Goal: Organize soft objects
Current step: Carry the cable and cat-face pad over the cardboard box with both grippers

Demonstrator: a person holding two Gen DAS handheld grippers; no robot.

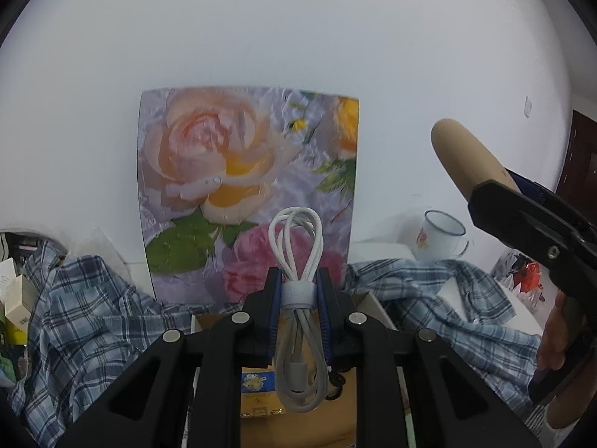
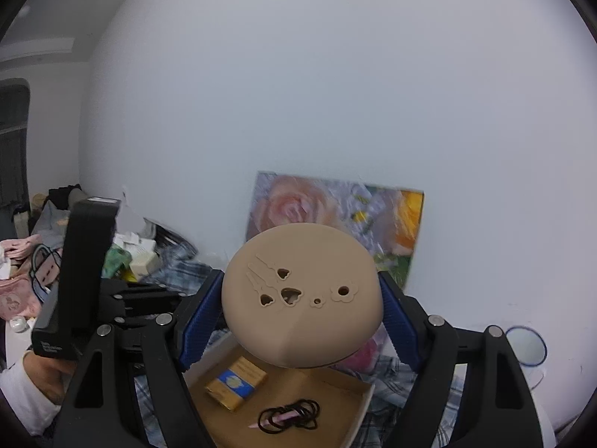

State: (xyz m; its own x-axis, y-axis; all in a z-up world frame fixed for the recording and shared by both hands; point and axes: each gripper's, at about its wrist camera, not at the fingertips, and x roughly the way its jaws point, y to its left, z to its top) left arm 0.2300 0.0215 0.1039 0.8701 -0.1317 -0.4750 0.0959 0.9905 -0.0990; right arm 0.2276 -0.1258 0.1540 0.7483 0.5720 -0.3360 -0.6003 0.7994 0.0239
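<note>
My left gripper (image 1: 298, 291) is shut on a coiled white cable (image 1: 296, 246) bound with a grey strap, held upright above an open cardboard box (image 1: 298, 425). My right gripper (image 2: 298, 298) is shut on a tan soft pad (image 2: 302, 295) with heart and flower cut-outs, held above the same box (image 2: 335, 410). The pad also shows in the left wrist view (image 1: 466, 156), at the right. The box holds a yellow-and-blue packet (image 2: 236, 382) and a bunch of black hair ties (image 2: 291, 416).
A blue plaid shirt (image 1: 93, 317) lies around the box. A flower picture (image 1: 246, 186) leans on the white wall. A white enamel mug (image 1: 442, 239) stands at the right. Boxes, clothes and pink items (image 2: 22, 280) are piled at the left.
</note>
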